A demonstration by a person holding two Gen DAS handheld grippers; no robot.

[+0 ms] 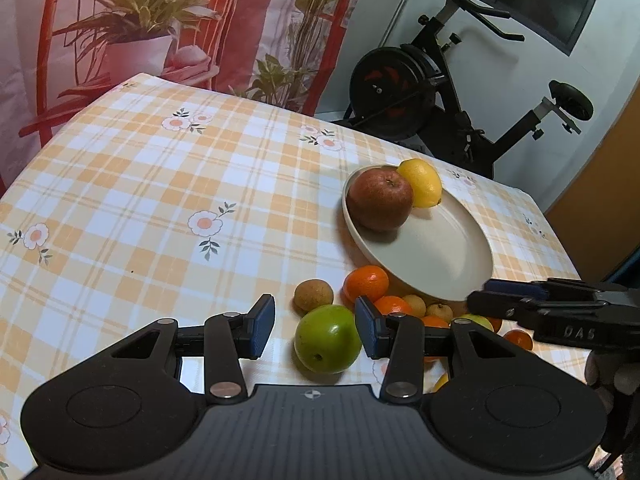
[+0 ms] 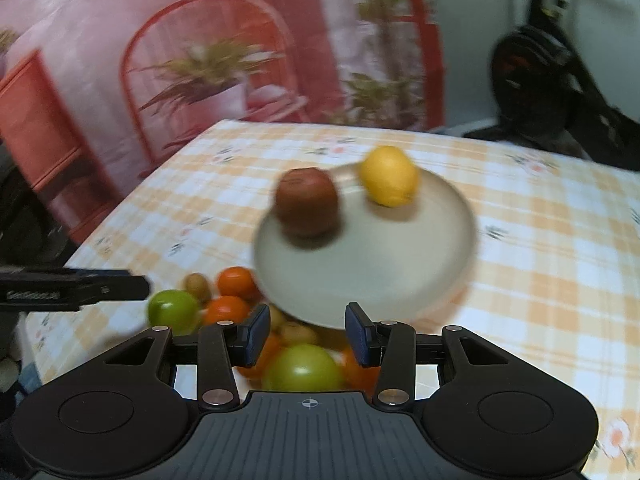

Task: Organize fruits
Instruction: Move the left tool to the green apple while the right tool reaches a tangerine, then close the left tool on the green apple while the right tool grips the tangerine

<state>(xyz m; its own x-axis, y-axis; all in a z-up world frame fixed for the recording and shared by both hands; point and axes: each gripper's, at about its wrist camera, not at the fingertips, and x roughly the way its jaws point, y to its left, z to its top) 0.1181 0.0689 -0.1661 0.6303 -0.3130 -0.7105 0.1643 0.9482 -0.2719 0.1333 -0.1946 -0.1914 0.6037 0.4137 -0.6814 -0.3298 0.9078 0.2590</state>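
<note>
Ahead of your left gripper (image 1: 315, 329), spread and empty: round cream plate (image 1: 440, 256) holding red apple (image 1: 379, 199) and yellow lemon (image 1: 421, 182).

The letters "DAS" stand embossed on the side of the right gripper (image 1: 480, 300); no other text is legible.

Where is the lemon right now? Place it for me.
The lemon lies on the cream plate, at its far edge in the left wrist view, touching the red apple on its right.
</note>
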